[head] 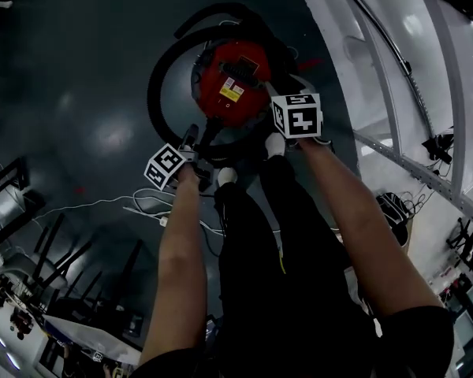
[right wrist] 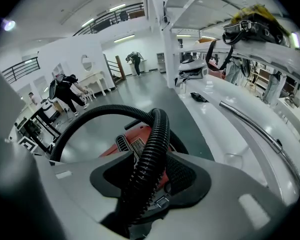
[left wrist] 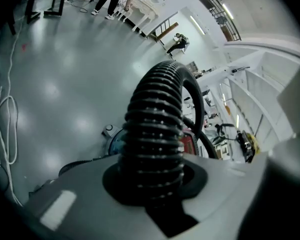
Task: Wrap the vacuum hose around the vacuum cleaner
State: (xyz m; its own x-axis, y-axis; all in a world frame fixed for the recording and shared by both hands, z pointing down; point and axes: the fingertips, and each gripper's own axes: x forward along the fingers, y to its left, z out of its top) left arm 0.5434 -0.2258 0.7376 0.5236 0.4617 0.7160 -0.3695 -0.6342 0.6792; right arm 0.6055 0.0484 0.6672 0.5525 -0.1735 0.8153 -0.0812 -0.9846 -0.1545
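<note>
One loose loop of vacuum hose [head: 152, 85] is circling the vacuum cleaner [head: 238, 85]; we are laying the rest, left gripper [left wrist: 155, 184] clamped on it, right gripper [right wrist: 146, 184] slack around it.

We cannot read the yellow label [head: 231, 93] on the vacuum cleaner [head: 240, 77]; in the left gripper view the hose [left wrist: 157, 129] hides most of it.

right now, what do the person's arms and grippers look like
Both forearms are bare below short dark sleeves. The left gripper and right gripper have pale grey bodies with black pads and small white rectangles on the grey. Each carries a white cube printed with black square markers: left cube, right cube.
</note>
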